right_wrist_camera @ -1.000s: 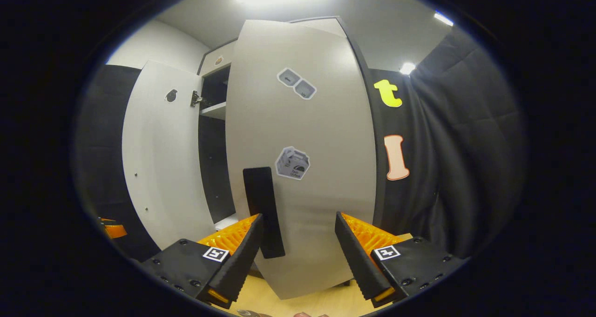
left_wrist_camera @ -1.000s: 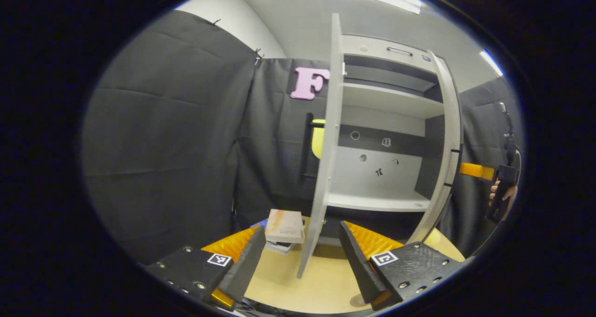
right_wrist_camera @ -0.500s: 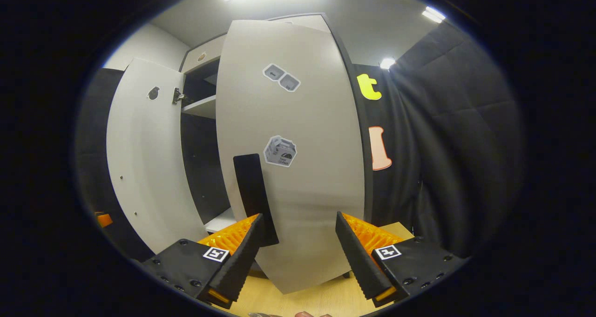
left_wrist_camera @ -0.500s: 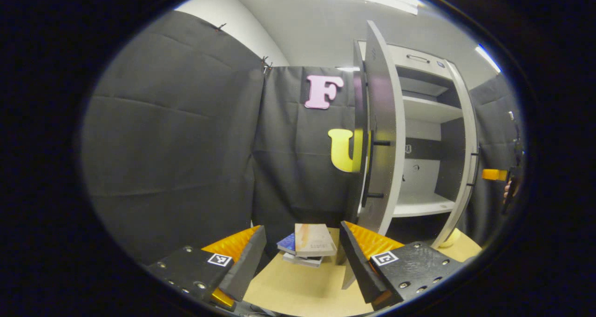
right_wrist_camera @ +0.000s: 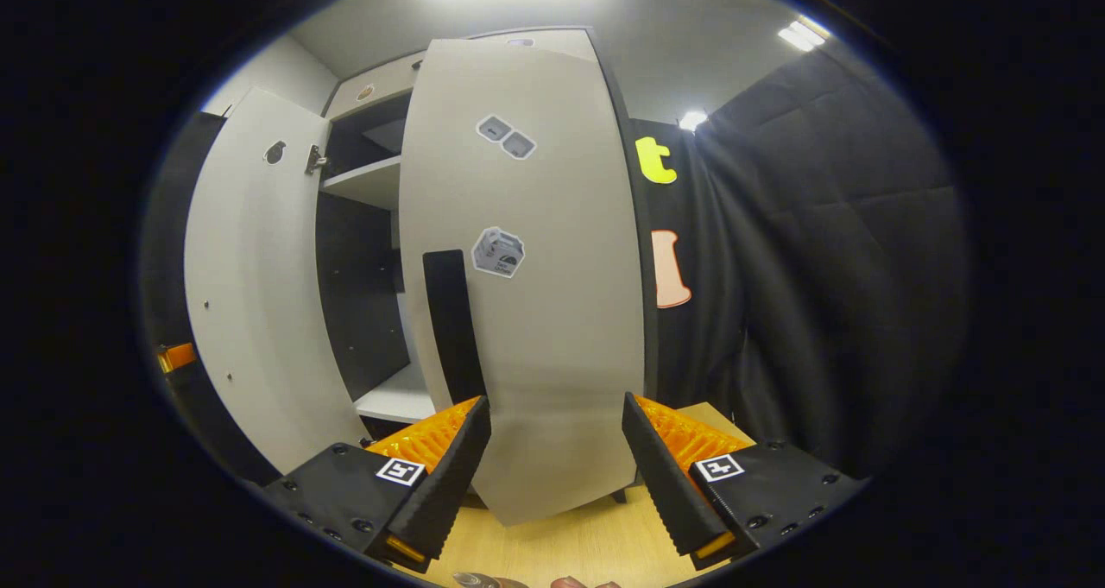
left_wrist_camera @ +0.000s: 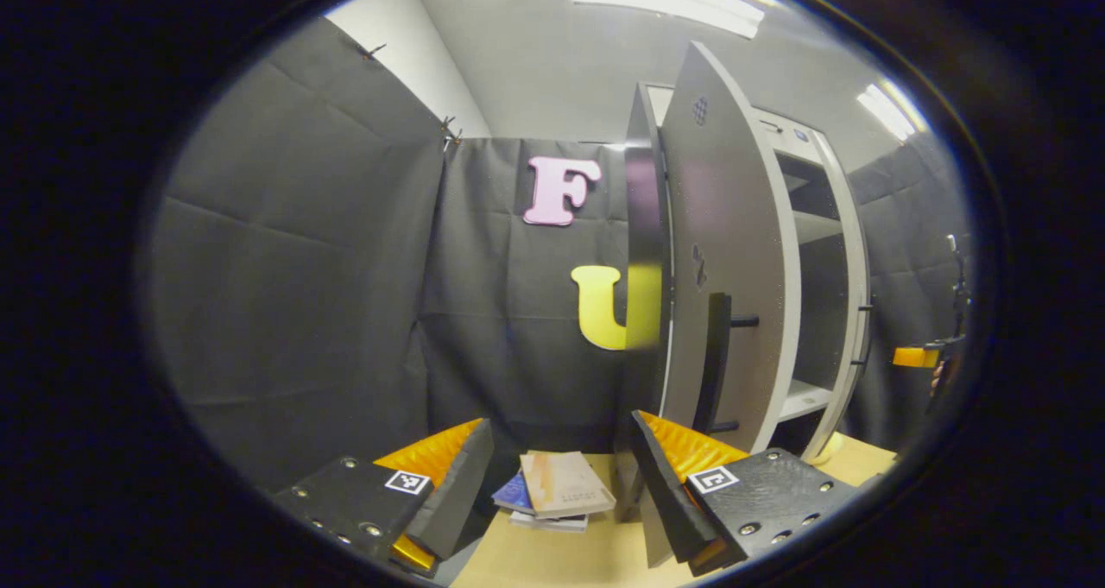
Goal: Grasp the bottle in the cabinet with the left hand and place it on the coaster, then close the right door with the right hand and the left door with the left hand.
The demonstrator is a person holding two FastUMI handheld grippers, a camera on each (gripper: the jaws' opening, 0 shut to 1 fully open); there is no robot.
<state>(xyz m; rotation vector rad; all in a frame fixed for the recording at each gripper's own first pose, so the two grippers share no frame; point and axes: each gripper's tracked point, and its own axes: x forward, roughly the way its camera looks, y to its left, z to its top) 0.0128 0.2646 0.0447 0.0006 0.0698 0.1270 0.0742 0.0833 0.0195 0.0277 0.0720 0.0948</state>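
Bottle and coaster not locatable, so placement cannot be judged. Cabinet [right_wrist_camera: 380, 182] doors both part-open: right door [right_wrist_camera: 535, 312] near right gripper [right_wrist_camera: 552, 476], left door [left_wrist_camera: 725, 286] beside left gripper [left_wrist_camera: 561, 484]. Both claws released, gripping nothing. Closing both doors left.

There was one cabinet [right_wrist_camera: 380, 104] with two doors, a left door [right_wrist_camera: 250, 294] and a right door [right_wrist_camera: 535, 312], each bearing one handle. One stack of books [left_wrist_camera: 557, 493] lay on one table [left_wrist_camera: 561, 558].
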